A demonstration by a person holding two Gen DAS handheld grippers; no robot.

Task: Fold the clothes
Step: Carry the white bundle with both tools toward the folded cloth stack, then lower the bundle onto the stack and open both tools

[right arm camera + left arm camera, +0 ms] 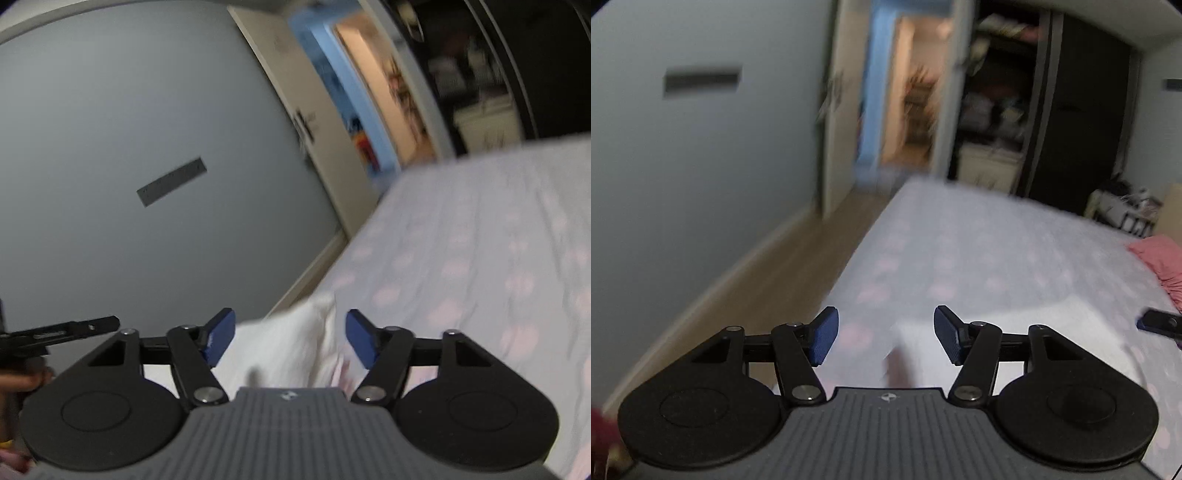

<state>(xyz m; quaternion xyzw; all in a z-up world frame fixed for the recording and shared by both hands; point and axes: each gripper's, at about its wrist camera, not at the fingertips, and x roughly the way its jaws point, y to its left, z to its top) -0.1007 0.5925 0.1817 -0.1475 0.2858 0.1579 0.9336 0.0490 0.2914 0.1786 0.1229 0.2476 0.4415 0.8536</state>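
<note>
**A:** Both my grippers, left gripper (882, 336) and right gripper (290, 338), stand apart, gripping nothing. The white garment (295, 347) lies just ahead, near the bed's (480, 258) edge.

**B:** It looks soft and light, I judge. I'd pinch a hem corner. Beyond, the sheet lies open; a pink cloth (1160, 262) sits far right.

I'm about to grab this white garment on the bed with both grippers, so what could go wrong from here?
1. Both views are blurred by motion; closing now could miss the white garment or pinch the bed sheet with it.
2. The garment lies near the bed's edge beside the floor, so a clumsy tug might slide it off.
3. The left gripper and right gripper, both open, sit close together and could collide.
</note>
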